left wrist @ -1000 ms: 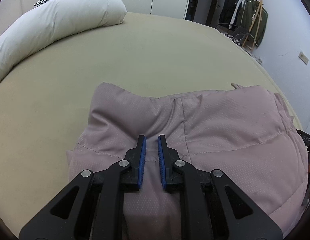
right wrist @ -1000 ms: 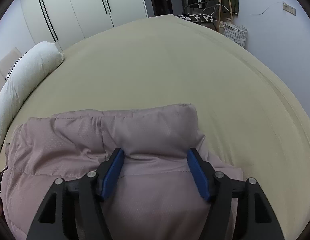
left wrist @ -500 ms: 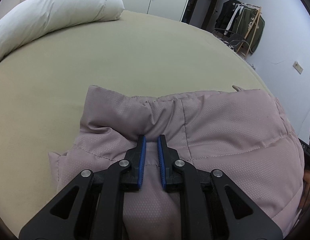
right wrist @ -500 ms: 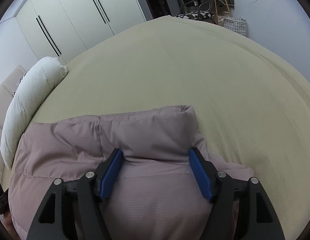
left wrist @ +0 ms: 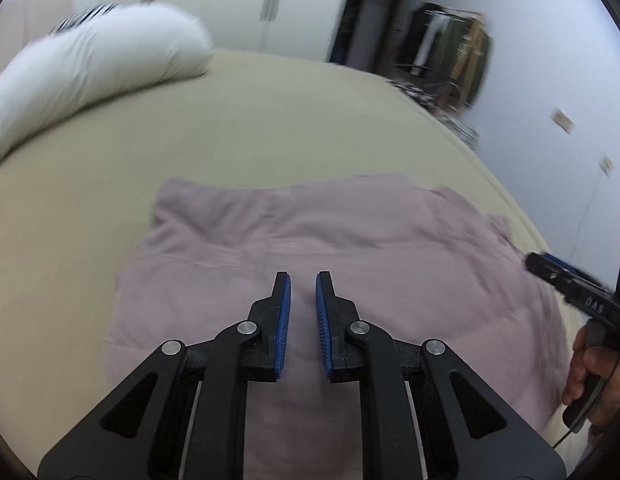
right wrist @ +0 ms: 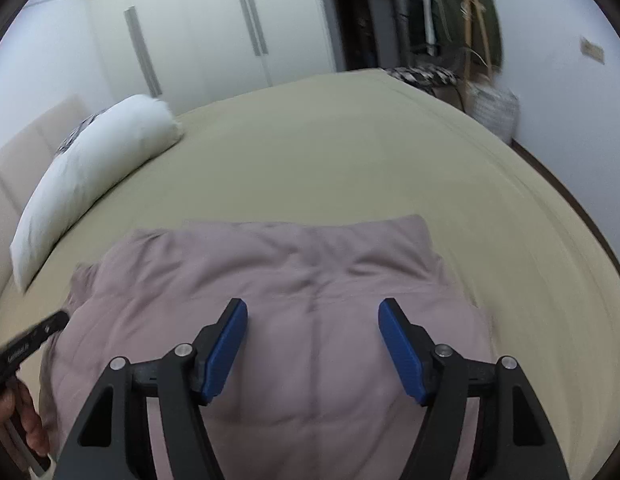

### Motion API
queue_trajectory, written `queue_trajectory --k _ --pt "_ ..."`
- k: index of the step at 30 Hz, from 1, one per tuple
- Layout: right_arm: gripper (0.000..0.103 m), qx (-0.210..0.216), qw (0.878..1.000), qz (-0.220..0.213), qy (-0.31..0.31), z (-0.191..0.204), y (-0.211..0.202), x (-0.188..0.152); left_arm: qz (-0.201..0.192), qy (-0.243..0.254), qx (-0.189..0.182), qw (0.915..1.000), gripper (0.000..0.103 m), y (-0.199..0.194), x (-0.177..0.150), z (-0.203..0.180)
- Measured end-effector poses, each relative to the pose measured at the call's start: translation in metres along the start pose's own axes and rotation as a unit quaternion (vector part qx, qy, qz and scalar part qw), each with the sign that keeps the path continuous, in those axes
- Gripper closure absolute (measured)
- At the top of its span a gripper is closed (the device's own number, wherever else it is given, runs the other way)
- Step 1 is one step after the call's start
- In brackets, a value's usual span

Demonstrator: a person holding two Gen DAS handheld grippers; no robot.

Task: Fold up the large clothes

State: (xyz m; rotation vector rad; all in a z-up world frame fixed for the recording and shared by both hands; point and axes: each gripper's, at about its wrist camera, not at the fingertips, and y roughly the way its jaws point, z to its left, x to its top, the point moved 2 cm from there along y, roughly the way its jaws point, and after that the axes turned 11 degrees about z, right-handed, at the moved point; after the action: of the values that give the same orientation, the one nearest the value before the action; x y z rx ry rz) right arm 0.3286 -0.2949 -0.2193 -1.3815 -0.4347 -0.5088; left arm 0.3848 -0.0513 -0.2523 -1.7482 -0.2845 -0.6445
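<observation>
A mauve quilted jacket point(left wrist: 350, 248) lies folded into a compact rectangle on the olive bed; it also shows in the right wrist view point(right wrist: 302, 280). My left gripper point(left wrist: 303, 280) hovers above its near part with the jaws only a narrow gap apart and nothing between them. My right gripper point(right wrist: 312, 308) is wide open and empty above the jacket's near edge. The right tool also shows at the right edge of the left wrist view point(left wrist: 570, 288), held by a hand. The left tool shows at the left edge of the right wrist view point(right wrist: 26, 344).
The olive bed sheet point(left wrist: 270, 120) stretches beyond the jacket. A long white pillow point(left wrist: 90, 68) lies at the far left, also in the right wrist view point(right wrist: 98, 156). White wardrobes point(right wrist: 214, 36) and a clothes rack point(right wrist: 458, 20) stand behind the bed.
Both grippers have lifted up and back off the jacket. The left jaws, pressed on the fabric before, are now clear of it. The jacket lies flatter.
</observation>
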Motion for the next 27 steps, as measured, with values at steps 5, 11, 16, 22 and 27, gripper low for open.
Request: queue_trajectory --k 5,11,16,22,27 --pt "0.025 -0.036 0.997 0.057 -0.032 0.028 0.025 -0.03 0.047 0.059 0.042 0.9963 0.091 0.03 -0.021 -0.035" --pt "0.02 -0.081 0.994 0.046 -0.06 0.034 0.048 -0.041 0.065 0.056 0.049 0.9951 0.091 0.057 -0.02 -0.031" --pt "0.019 -0.08 0.995 0.03 -0.053 0.03 0.058 -0.046 0.055 0.059 0.058 0.995 0.091 0.074 -0.024 -0.036" --pt "0.018 -0.076 0.996 0.024 -0.05 0.03 0.06 -0.044 0.054 0.051 0.044 0.9962 0.091 0.074 -0.026 -0.038" --pt "0.019 -0.066 0.998 0.017 -0.01 0.024 0.006 -0.053 0.034 0.02 0.025 0.9989 0.091 0.012 -0.037 -0.026"
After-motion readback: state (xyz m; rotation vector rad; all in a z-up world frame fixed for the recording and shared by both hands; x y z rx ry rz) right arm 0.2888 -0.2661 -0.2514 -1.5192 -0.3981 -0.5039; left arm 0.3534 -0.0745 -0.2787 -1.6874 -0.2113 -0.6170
